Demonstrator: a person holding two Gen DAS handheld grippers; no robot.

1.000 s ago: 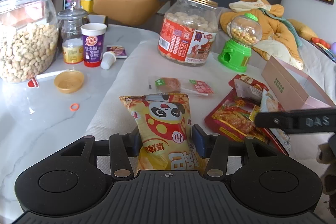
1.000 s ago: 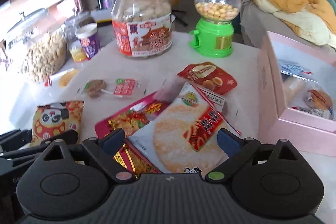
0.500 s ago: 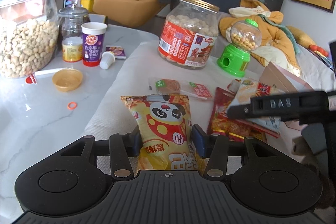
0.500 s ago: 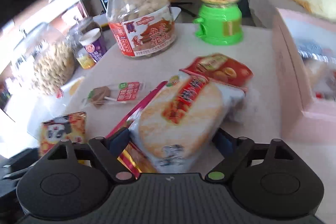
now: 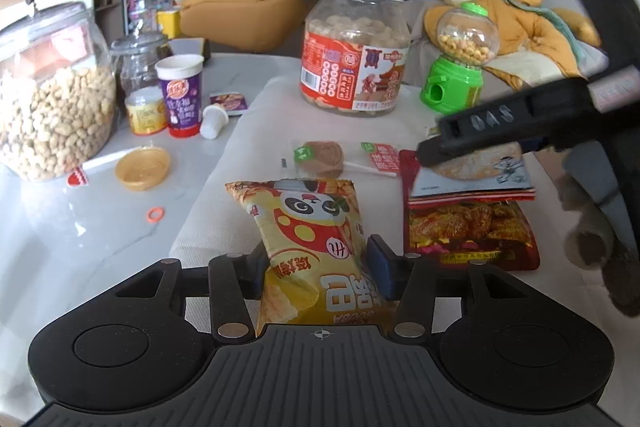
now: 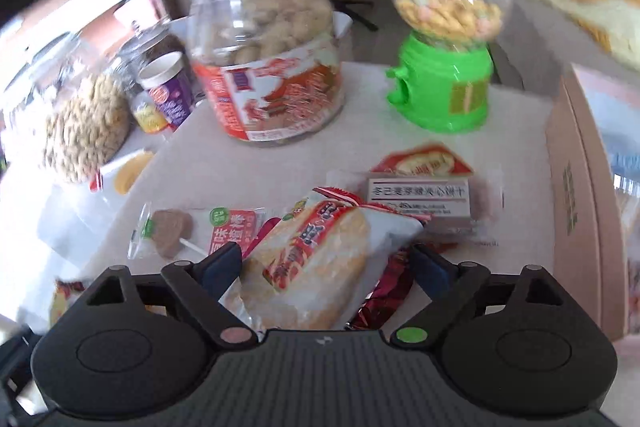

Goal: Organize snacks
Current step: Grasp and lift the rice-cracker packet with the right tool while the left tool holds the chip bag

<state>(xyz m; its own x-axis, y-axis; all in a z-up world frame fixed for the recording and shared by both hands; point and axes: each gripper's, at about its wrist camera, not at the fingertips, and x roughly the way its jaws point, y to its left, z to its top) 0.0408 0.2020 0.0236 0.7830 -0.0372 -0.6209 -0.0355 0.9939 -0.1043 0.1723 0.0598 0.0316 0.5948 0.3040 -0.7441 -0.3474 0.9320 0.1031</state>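
My left gripper is shut on the lower part of a yellow chip bag with a panda, which stands tilted over the white cloth. In the right wrist view, my right gripper is shut on a white rice cracker pack; the pack sits tilted between both fingers, above a crinkled red bag. The left wrist view shows one right finger crossing from the right, with the cracker pack under it. A pink box stands open at the right edge.
On the cloth lie a lollipop packet, a red spicy snack bag and two small packets. Behind stand a biscuit jar, a green candy dispenser, a peanut jar and a purple cup.
My right gripper has closed on the rice cracker pack, tipped it up off the pile and shifted left and forward. The left gripper and its chip bag have stayed put.
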